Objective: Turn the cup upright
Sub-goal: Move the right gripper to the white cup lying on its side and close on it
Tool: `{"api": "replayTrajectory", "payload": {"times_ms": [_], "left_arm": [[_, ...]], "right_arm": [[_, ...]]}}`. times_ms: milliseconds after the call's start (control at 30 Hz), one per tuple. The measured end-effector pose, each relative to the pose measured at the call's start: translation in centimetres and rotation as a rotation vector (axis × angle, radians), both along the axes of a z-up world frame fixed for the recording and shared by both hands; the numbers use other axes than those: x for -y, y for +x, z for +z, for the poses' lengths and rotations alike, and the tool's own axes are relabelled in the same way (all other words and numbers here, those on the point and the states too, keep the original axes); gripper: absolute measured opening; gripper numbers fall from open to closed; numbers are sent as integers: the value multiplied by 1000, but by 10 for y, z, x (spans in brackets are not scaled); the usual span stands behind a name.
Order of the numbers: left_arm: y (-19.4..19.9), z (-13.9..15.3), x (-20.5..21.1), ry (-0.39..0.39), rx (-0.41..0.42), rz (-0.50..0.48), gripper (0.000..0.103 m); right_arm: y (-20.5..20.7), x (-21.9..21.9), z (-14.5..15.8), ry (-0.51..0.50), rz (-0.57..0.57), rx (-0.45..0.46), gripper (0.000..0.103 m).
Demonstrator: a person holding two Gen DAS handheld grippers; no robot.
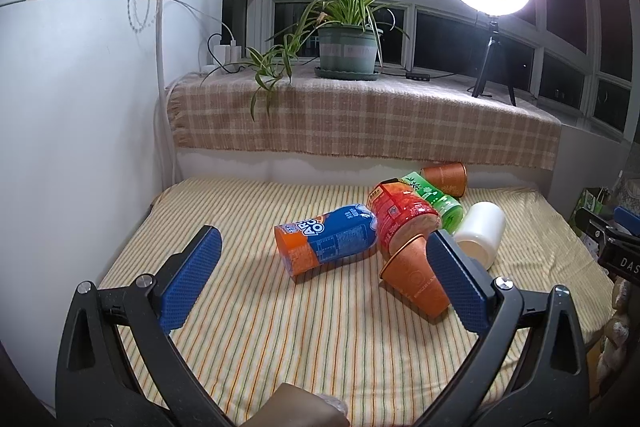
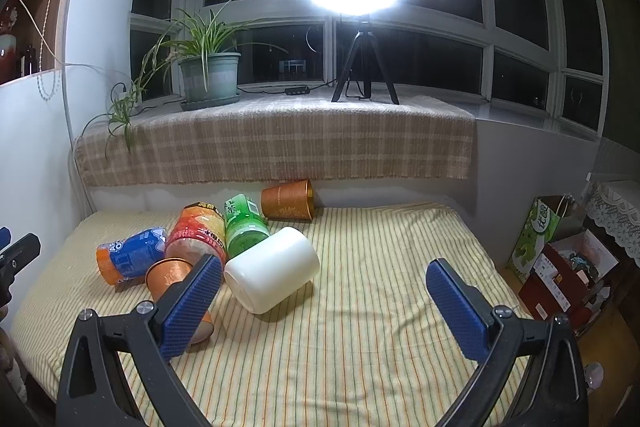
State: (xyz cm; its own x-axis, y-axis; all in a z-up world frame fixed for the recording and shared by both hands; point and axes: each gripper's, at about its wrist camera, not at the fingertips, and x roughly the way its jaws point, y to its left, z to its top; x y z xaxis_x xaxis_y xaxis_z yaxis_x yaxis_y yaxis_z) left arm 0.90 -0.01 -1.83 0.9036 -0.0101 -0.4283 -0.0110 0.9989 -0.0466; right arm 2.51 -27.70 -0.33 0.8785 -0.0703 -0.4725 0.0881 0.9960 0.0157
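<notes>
Striped yellow bedding (image 1: 248,327) fills the lower half of both views, soft and ridged, so anything round set on it lies where it came to rest. At left centre of your left view a blue-and-orange glossy snack canister (image 1: 326,241) lies on its side, touching a red printed tub (image 1: 400,217), with a green labelled tub (image 1: 438,201) behind. Just right of these the copper-coloured tapered paper cup (image 1: 416,277) lies tipped, rim toward the lower left; a second copper paper cup (image 1: 444,179) lies at the far wall. Your left gripper (image 1: 324,281) stands spread wide, its right pad overlapping that cup. In your right view the smooth white plastic cylinder (image 2: 272,273) lies centre, and your right gripper (image 2: 324,303) gapes, holding nothing.
</notes>
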Motion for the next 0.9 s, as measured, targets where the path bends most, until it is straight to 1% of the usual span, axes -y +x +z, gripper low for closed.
{"api": "replayTrajectory", "payload": {"times_ms": [67, 233, 367, 533, 633, 700, 800, 900], "left_arm": [[4, 2, -4, 0, -9, 0, 103], [7, -2, -9, 0, -37, -5, 103], [11, -7, -15, 4, -75, -9, 103], [13, -18, -21, 9, -121, -27, 103], [13, -24, -23, 19, -144, -32, 103], [14, -29, -27, 8, -165, -35, 103], [15, -34, -31, 5, -187, -29, 103], [13, -37, -34, 3, -198, -30, 103]], "right_arm": [[4, 1, -2, 6, 2, -12, 103], [17, 7, -9, 45, 12, -57, 103], [32, 14, -15, 87, 46, -88, 103], [64, 20, -28, 157, 98, -202, 103], [85, 26, -39, 235, 110, -279, 103], [98, 31, -47, 292, 115, -322, 103], [119, 36, -61, 397, 108, -396, 103], [138, 43, -79, 536, 94, -473, 100]]}}
